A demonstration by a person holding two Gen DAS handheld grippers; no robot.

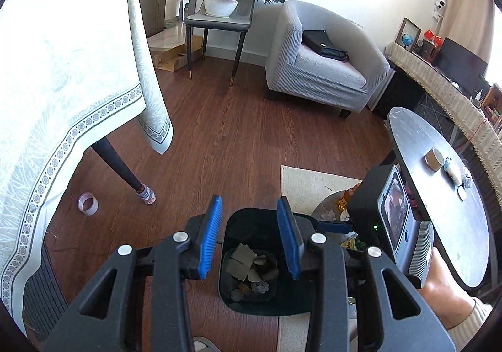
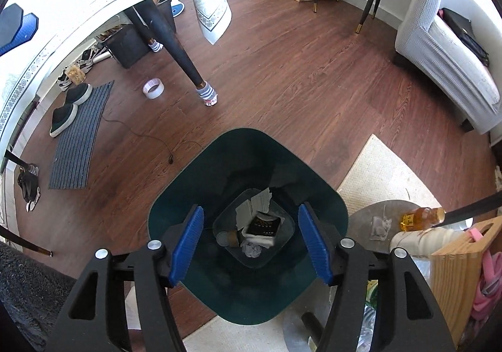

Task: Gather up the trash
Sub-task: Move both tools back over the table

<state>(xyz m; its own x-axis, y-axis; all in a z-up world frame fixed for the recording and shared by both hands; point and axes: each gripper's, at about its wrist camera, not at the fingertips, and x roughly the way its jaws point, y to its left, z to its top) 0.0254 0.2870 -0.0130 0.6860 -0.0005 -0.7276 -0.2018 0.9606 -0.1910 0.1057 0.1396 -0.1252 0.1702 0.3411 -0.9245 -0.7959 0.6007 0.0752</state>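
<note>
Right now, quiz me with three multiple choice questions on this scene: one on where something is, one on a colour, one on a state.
1. Where does the roll of tape lie?
A. on the floor by the table leg
B. in the bin
C. on the armchair

2. What colour are the pads on the tongs?
A. red
B. blue
C. white

3. The right tongs are:
A. shut on paper
B. shut, empty
C. open, empty

Answers: 1 A, it sits on bare floorboards; 2 B, both views show blue; 3 C, the pads stand apart above the bin.
</note>
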